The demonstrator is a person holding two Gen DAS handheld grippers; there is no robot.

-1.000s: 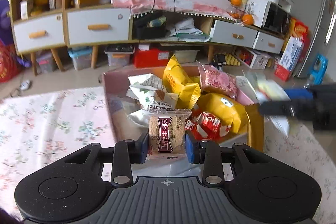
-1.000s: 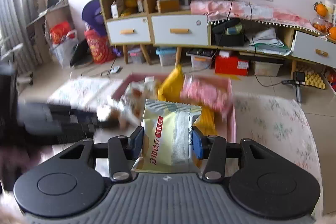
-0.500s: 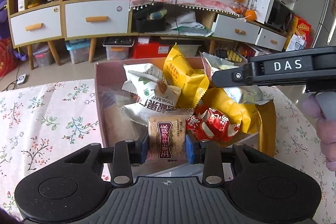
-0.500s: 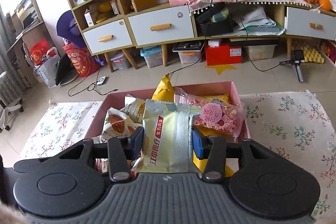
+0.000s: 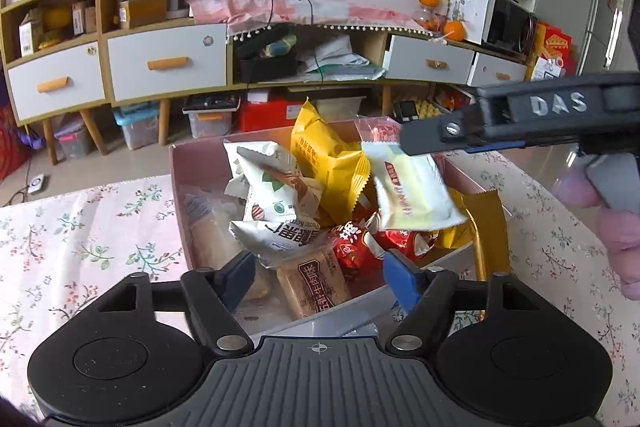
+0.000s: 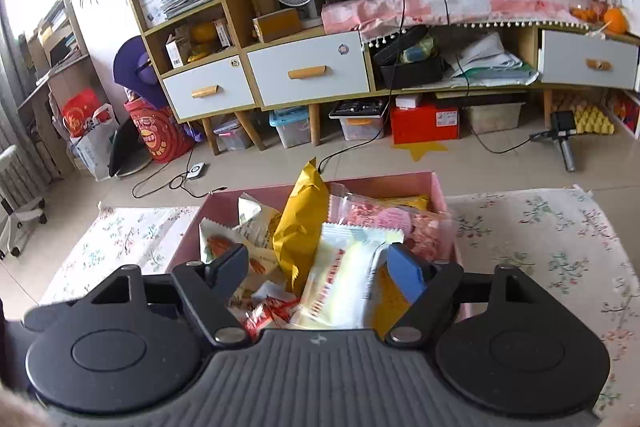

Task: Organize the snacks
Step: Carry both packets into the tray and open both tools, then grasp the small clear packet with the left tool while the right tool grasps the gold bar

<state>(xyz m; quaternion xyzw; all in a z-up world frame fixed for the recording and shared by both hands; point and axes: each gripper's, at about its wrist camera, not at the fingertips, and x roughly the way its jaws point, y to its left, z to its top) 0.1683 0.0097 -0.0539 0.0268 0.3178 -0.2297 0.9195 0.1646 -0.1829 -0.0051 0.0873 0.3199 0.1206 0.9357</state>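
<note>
A pink box (image 5: 178, 179) on the table holds several snack packets: a yellow one (image 5: 324, 163), a white one (image 5: 276, 187), a red one (image 5: 352, 247). My left gripper (image 5: 320, 281) hangs over the box's near edge, jaws opening. A brown biscuit packet (image 5: 316, 283) lies tilted between them, touching neither pad. My right gripper (image 6: 316, 267) is over the same box (image 6: 438, 187), jaws opening too. A pale yellow-green packet (image 6: 344, 279) slips loose and blurred between its fingers. In the left wrist view this packet (image 5: 412, 191) hangs tilted under the right gripper (image 5: 432, 141).
A floral cloth (image 5: 80, 235) covers the table on both sides of the box. A gold flap (image 5: 488, 227) stands at the box's right side. A person's hand (image 5: 616, 219) holds the right gripper. Beyond the table are floor, a long drawer cabinet (image 6: 308, 71) and storage bins.
Both grippers went from shut on their packets to open. The biscuit packet tipped over into the box, and the pale packet slid down out of the right jaws.
</note>
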